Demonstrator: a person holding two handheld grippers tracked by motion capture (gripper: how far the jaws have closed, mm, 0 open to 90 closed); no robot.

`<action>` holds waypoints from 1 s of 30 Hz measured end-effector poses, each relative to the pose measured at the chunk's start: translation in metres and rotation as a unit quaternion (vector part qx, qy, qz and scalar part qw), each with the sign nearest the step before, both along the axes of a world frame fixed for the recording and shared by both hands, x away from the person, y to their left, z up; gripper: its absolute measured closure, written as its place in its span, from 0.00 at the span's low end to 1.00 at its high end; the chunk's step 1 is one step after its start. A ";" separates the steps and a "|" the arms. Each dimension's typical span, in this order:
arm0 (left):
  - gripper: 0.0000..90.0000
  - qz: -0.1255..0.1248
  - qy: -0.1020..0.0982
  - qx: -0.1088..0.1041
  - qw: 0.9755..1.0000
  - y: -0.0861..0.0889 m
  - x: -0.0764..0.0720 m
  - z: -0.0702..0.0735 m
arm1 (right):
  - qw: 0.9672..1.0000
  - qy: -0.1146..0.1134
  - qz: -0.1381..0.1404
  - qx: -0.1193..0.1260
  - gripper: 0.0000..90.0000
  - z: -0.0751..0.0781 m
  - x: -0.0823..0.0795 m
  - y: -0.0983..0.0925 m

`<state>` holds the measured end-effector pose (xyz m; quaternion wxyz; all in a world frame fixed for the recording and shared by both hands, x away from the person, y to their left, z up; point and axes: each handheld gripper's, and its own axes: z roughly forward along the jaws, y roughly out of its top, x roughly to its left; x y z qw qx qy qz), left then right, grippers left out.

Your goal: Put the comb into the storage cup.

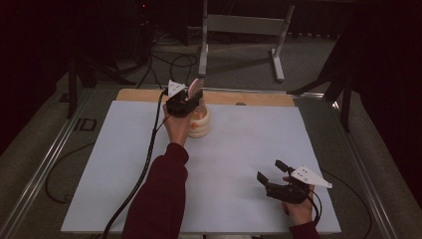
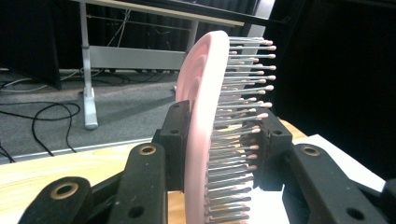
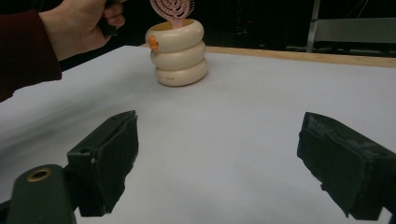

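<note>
Pink plastic hairbrush (image 2: 205, 116) stands upright in the cream ringed holder (image 3: 180, 53) at the surface's (image 1: 239, 149) far left, left claw (image 1: 185, 102) clamped on it. Right claw (image 1: 272, 175) idles near right, jaws apart. Judged unfinished: whether insertion or removal is undetermined.

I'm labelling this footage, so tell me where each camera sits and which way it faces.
High view: above the table, facing forward and down; both forearms show.
Left gripper view: on the left gripper, along jaws shut on the pink hairbrush.
Right gripper view: on the open right gripper, toward the cream holder.
Shared: brush.
</note>
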<state>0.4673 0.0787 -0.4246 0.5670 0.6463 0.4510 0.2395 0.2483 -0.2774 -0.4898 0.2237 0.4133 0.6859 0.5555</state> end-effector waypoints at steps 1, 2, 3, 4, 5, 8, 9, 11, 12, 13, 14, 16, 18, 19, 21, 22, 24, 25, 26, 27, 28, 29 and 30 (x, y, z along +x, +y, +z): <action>0.71 0.000 0.001 -0.001 1.000 0.000 0.000 0.000 | 1.000 0.000 0.000 0.000 0.14 0.000 0.000 0.000; 0.71 -0.001 0.001 0.000 1.000 0.000 -0.001 0.000 | 1.000 0.000 0.000 0.000 0.14 0.000 0.000 0.000; 0.70 -0.004 0.002 0.002 1.000 -0.001 -0.001 0.000 | 1.000 -0.001 0.001 -0.001 0.14 0.000 0.000 0.000; 0.70 -0.004 0.002 0.002 1.000 -0.001 -0.001 0.000 | 1.000 -0.001 0.001 -0.001 0.14 0.000 0.000 0.000; 0.70 -0.006 0.002 0.002 1.000 -0.001 -0.002 0.000 | 1.000 -0.001 0.001 -0.001 0.14 0.000 0.000 0.001; 0.69 -0.009 0.000 -0.003 1.000 0.000 -0.004 -0.001 | 1.000 -0.001 0.001 -0.001 0.14 0.000 0.000 0.001; 0.69 -0.009 -0.001 -0.006 1.000 0.001 -0.005 -0.002 | 1.000 0.000 0.001 -0.001 0.14 0.000 0.000 0.001; 0.69 -0.009 0.002 -0.007 1.000 0.002 -0.006 -0.003 | 1.000 0.000 0.001 -0.001 0.14 0.000 0.000 0.001; 0.69 -0.010 0.003 -0.005 1.000 0.004 -0.006 -0.004 | 1.000 0.000 0.001 -0.003 0.14 0.000 0.000 0.001; 0.69 -0.009 0.003 -0.005 1.000 0.004 -0.007 -0.005 | 1.000 0.000 0.002 -0.003 0.14 0.000 0.000 0.002; 0.69 -0.009 0.003 -0.005 1.000 0.006 -0.007 -0.005 | 1.000 0.000 0.002 -0.002 0.14 0.000 0.000 0.002; 0.69 -0.009 0.005 -0.004 1.000 0.008 -0.007 -0.006 | 1.000 0.001 0.002 -0.002 0.14 0.000 0.000 0.002; 0.69 -0.010 0.006 -0.001 1.000 0.011 -0.008 -0.006 | 1.000 0.000 0.002 -0.003 0.14 0.000 0.000 0.002; 0.69 -0.011 0.006 -0.001 1.000 0.012 -0.008 -0.006 | 1.000 0.000 0.002 -0.003 0.14 0.000 0.000 0.003; 0.69 -0.014 0.008 0.001 1.000 0.014 -0.008 -0.006 | 1.000 0.000 0.003 -0.004 0.14 0.000 0.000 0.003; 0.69 -0.015 0.009 0.002 1.000 0.015 -0.008 -0.006 | 1.000 0.000 0.003 -0.004 0.14 0.000 0.000 0.003; 0.69 -0.017 0.009 0.003 1.000 0.017 -0.007 -0.006 | 1.000 0.000 0.003 -0.004 0.14 0.000 0.000 0.003; 0.69 -0.018 0.010 0.006 1.000 0.018 -0.007 -0.006 | 1.000 0.000 0.003 -0.004 0.14 0.000 0.000 0.003; 0.69 -0.017 0.010 0.010 1.000 0.020 -0.007 -0.005 | 1.000 0.000 0.003 -0.005 0.14 0.000 0.000 0.004; 0.69 -0.016 0.010 0.010 1.000 0.021 -0.007 -0.005 | 1.000 0.001 0.004 -0.004 0.14 0.000 0.000 0.004; 0.69 -0.015 0.011 0.012 1.000 0.022 -0.007 -0.005 | 1.000 0.001 0.004 -0.004 0.14 0.000 0.000 0.004; 0.69 -0.015 0.011 0.012 1.000 0.022 -0.007 -0.005 | 1.000 0.001 0.004 -0.004 0.14 0.000 0.000 0.004; 0.69 -0.014 0.011 0.014 1.000 0.023 -0.006 -0.005 | 1.000 0.001 0.004 -0.004 0.14 0.000 0.001 0.004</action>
